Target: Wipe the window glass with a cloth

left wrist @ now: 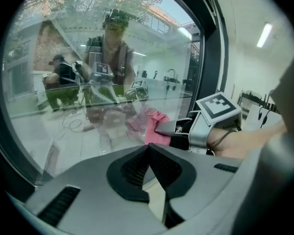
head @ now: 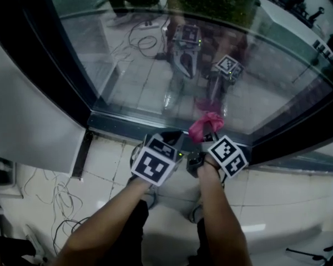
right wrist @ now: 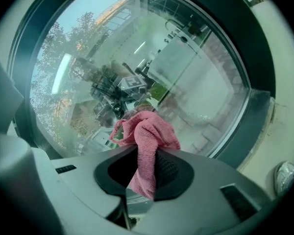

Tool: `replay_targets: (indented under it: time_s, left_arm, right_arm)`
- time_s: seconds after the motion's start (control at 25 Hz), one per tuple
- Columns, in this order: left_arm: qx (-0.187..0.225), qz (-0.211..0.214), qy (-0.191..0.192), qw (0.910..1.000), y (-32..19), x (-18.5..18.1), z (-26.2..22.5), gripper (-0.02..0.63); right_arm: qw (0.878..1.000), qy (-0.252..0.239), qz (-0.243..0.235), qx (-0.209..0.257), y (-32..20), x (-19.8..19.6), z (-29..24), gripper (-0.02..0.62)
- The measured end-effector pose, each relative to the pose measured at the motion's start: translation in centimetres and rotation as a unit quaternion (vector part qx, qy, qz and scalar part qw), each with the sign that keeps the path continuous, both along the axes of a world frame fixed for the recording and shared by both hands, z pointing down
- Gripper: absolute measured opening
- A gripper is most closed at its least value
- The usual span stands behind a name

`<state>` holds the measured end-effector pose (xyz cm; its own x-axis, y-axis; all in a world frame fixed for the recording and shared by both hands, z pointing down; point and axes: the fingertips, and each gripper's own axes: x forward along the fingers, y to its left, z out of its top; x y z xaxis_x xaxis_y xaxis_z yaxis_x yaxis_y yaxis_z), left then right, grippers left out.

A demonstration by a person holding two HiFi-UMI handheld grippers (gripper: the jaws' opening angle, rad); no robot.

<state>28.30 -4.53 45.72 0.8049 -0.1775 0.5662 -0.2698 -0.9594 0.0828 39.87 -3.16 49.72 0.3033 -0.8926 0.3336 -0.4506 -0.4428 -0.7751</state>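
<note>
Glass first: the window glass (head: 155,54) was the biggest thing in view, a large pane in a dark frame (head: 116,121) that ran down to pale floor tiles (head: 111,165). It looked hard, smooth and slick, with reflections of both grippers on it. It is rigid but breakable, so it probably wanted firm, flat pressure and no jabbing with jaw tips.

The left gripper (left wrist: 149,148) was low by the bottom of the pane. Its jaw tips were together with nothing between them, so it was idle, sitting just beside the right one.

The right gripper (right wrist: 144,170) was clamped on the cloth (right wrist: 147,131), with the pads pinching a narrow neck of fabric. A bunched wad stuck out in front toward the glass, and a short tail hung behind the pads.

The cloth was pink, looked like terry, and was small, light and limp (it would fold over rather than hold a shape). In the head view it (head: 205,123) sat at the lower edge of the pane, just above the frame. Whether it touched the glass could not be told.

On handling, the mid-cloth grip looked right, deep in the pads so it would not drag loose when rubbed. The soft wad should lead, keeping the hard jaws off the pane.
</note>
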Motion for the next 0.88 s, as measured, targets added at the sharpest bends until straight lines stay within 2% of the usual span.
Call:
replay_targets:
  time_s: [0.36, 0.72, 0.88]
  left_arm:
    - [0.024, 0.000, 0.035, 0.9991, 0.5, -0.3, -6.3, 0.003]
    - [0.056, -0.004, 0.072, 0.9958, 0.2, -0.7, -11.8, 0.002]
    - [0.070, -0.006, 0.090, 0.9935, -0.4, -0.2, -14.8, 0.003]
  right_arm:
    - [0.994, 0.097, -0.033, 0.028, -0.5, -0.6, -11.0, 0.066]
    - [0.982, 0.171, -0.046, 0.061, -1.0, -1.2, -20.0, 0.066]
    - [0.975, 0.204, -0.058, 0.059, -1.1, -1.3, -23.7, 0.066]
